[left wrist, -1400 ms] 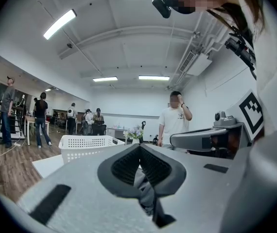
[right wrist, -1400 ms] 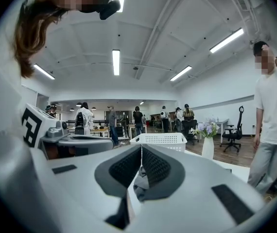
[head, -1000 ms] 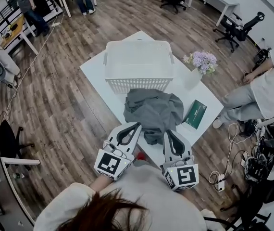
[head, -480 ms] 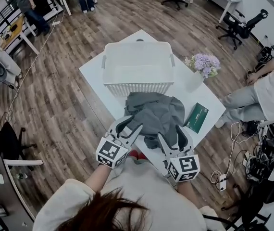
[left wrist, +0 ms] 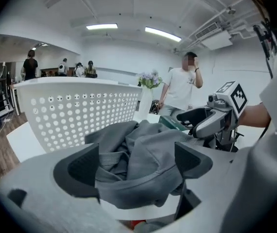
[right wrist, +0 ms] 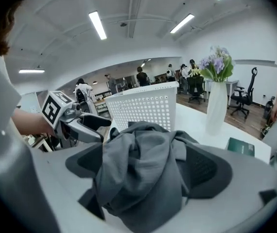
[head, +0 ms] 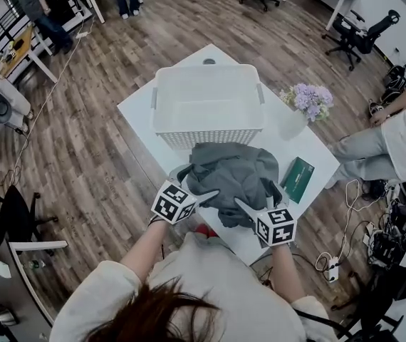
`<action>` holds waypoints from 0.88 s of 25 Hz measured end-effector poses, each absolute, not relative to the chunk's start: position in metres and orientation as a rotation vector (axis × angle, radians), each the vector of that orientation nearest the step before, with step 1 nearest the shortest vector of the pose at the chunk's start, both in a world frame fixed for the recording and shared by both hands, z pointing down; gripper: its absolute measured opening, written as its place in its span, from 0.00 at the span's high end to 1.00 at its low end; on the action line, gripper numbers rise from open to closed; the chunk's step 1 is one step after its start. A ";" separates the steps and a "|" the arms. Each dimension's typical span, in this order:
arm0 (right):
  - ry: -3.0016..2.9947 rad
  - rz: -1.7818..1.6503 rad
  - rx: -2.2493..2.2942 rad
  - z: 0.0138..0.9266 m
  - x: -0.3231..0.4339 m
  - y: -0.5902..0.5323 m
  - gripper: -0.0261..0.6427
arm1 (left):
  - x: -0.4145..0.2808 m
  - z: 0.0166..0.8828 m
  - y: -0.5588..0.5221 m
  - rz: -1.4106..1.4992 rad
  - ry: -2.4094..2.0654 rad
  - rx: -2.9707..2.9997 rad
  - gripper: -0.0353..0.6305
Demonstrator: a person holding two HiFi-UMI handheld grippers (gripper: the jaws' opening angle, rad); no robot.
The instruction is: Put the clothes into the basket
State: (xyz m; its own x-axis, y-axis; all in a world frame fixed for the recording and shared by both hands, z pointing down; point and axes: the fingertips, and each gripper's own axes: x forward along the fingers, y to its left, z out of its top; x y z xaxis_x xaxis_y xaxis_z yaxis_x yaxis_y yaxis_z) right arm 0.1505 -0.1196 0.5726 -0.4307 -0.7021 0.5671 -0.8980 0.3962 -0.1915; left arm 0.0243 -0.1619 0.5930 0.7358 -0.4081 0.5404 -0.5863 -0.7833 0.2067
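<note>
A crumpled grey garment [head: 233, 175] lies on the white table [head: 140, 107], just in front of the empty white perforated basket [head: 207, 130]. My left gripper [head: 196, 182] is at the garment's near left edge. Its jaws are opening, and grey cloth [left wrist: 148, 144] bunches between them without being pinched. My right gripper [head: 260, 195] is at the near right edge. Its jaws are also opening, with a thick fold of the garment [right wrist: 143, 154] filling the gap. The basket wall [left wrist: 75, 110] stands right behind the cloth.
A vase of purple flowers [head: 307, 102] stands at the table's right, with a green book [head: 299, 179] nearer me. A seated person [head: 402, 134] is close to the right side. Office chairs and desks ring the wooden floor.
Both grippers have moved forward from the table's near edge onto the garment's near side. Their jaws have gone from shut to spread wide around the cloth.
</note>
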 end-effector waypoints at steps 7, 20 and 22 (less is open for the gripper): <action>-2.021 0.789 1.247 0.643 0.173 -0.148 0.17 | 0.039 0.651 -0.183 0.928 -0.638 2.434 0.06; -1.759 1.070 0.805 0.715 0.140 -0.143 0.13 | 0.045 0.716 -0.175 1.235 -0.443 2.227 0.06; -1.757 1.079 0.800 0.715 0.138 -0.142 0.13 | 0.045 0.717 -0.174 1.239 -0.429 2.226 0.06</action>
